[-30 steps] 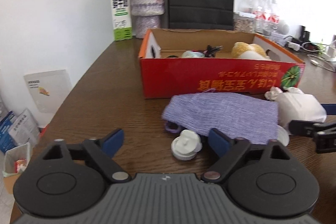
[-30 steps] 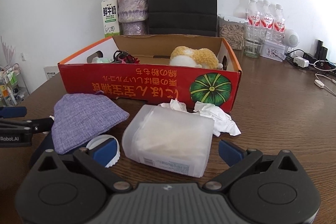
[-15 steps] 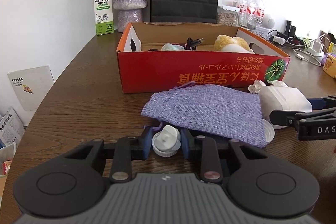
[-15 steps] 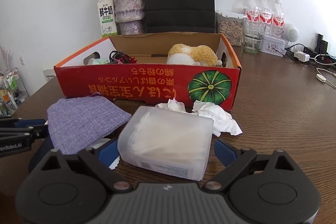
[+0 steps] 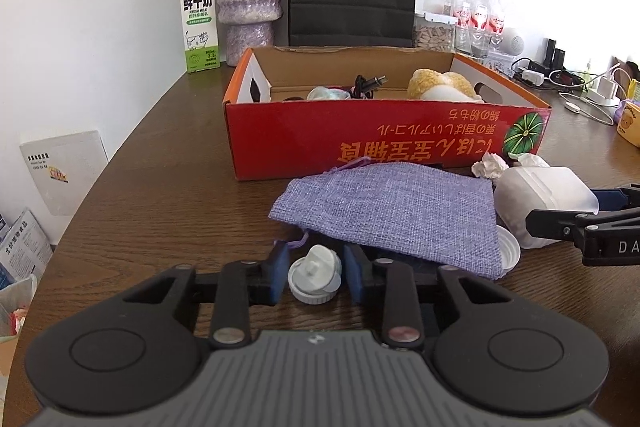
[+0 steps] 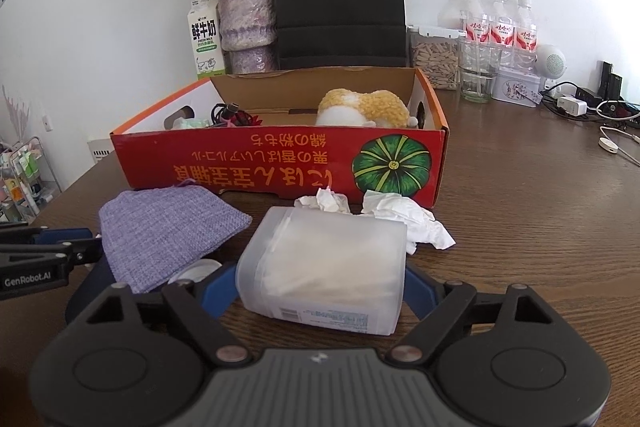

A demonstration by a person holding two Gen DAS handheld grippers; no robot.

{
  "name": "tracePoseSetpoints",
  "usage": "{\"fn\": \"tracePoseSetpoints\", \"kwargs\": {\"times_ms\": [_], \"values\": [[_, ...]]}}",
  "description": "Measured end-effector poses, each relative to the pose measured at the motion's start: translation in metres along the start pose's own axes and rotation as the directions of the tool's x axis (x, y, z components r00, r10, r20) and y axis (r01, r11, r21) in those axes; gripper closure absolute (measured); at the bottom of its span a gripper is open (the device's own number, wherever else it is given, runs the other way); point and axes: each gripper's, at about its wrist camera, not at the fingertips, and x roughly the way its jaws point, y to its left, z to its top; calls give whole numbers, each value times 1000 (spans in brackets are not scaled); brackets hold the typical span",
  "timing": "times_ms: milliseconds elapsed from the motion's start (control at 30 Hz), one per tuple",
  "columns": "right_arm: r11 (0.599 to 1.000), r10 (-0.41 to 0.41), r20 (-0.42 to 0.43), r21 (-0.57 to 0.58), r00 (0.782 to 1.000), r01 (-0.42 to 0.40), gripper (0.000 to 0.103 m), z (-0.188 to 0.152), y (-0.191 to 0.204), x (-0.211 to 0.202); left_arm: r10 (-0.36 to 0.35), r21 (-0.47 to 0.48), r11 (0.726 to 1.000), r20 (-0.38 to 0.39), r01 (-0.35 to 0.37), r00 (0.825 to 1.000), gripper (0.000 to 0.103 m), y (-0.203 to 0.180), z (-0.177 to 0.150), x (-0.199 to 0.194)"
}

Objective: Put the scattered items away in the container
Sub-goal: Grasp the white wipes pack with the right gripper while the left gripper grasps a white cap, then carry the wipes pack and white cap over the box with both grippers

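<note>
White plastic cap [image 5: 315,274] on wooden table [image 5: 168,195], clamped between blue pads of left gripper [image 5: 316,273]; frosted tissue box [image 6: 324,269] lying between closing pads of right gripper [image 6: 320,287], contact uncertain; purple pouch [image 5: 394,213] and crumpled tissues [image 6: 404,217] before red cardboard box [image 5: 380,143].

red box [image 5: 360,143], lilac woven pouch [image 5: 392,211], white cap [image 5: 316,273]
</note>
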Motion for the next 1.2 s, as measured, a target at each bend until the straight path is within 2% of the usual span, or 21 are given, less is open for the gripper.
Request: {"fn": "tracePoseSetpoints", "kwargs": {"times_ms": [67, 200, 433, 933, 1200], "values": [[1000, 1, 2, -1, 1000, -1, 19, 0, 0, -1, 0, 10, 1000, 7, 0, 1000, 84, -2, 1, -1], [1000, 7, 3, -1, 1000, -7, 19, -1, -1, -4, 1, -3, 1000, 12, -1, 1000, 85, -2, 1, -4], [1000, 16, 24, 9, 1000, -16, 19, -2, -3, -12, 12, -22, 1000, 63, -10, 998, 85, 0, 6, -20], [999, 41, 149, -26, 988, -38, 21, 24, 2, -30, -10, -7, 1000, 203, 12, 979, 85, -9, 48, -30], [997, 59, 254, -57, 965, -46, 21, 62, 7, -29, -24, 0, 1000, 273, 25, 962, 85, -11, 83, -19]]}}
